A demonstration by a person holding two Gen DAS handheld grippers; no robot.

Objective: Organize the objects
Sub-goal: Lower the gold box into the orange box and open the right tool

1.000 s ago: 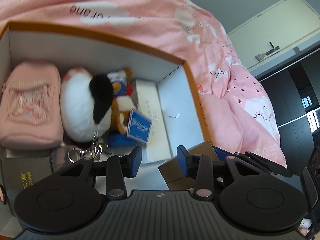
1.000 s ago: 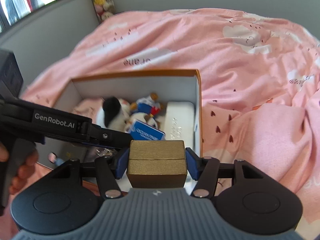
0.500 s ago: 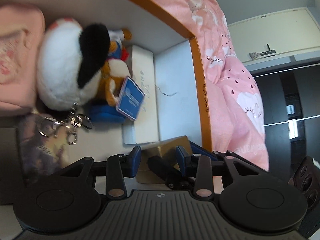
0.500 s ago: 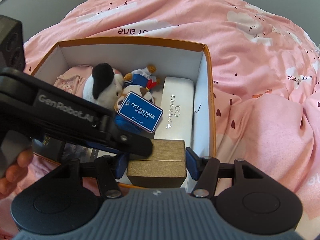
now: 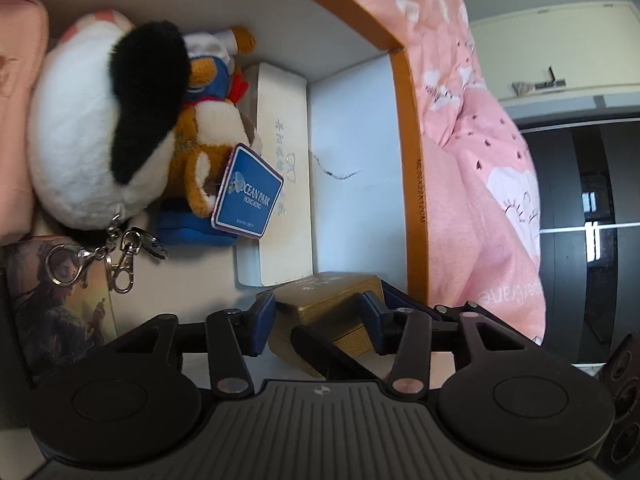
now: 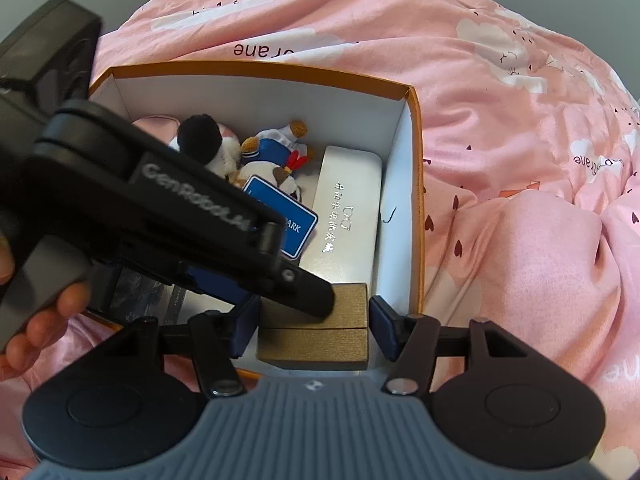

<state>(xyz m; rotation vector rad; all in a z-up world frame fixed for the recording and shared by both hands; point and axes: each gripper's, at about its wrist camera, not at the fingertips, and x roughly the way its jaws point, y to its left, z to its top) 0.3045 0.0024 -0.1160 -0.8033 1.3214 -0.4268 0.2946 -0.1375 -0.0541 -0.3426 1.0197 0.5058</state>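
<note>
An orange-rimmed white box (image 6: pixel 416 184) lies on a pink bedspread. A small gold box (image 6: pixel 316 344) sits in its near right corner, between the fingers of my right gripper (image 6: pixel 312 328); small gaps show on both sides, so the gripper stands open. The gold box also shows in the left wrist view (image 5: pixel 332 304). My left gripper (image 5: pixel 320 320) is open, low over the box beside the gold box, with one finger of the right gripper between its fingers. My left gripper's body (image 6: pixel 160 216) crosses the right wrist view and covers the gold box's far edge.
Inside the box: a white-and-black plush with key rings (image 5: pixel 100 136), a sailor plush with a blue Ocean Park tag (image 5: pixel 248 192), a white glasses case (image 5: pixel 280 184), a pink pouch (image 5: pixel 16 120) and a picture card (image 5: pixel 52 304). Pink bedspread (image 6: pixel 520 160) surrounds it.
My right gripper carried the gold box down into the box's near right corner and its fingers opened slightly off it. My left gripper moved lower over the box.
</note>
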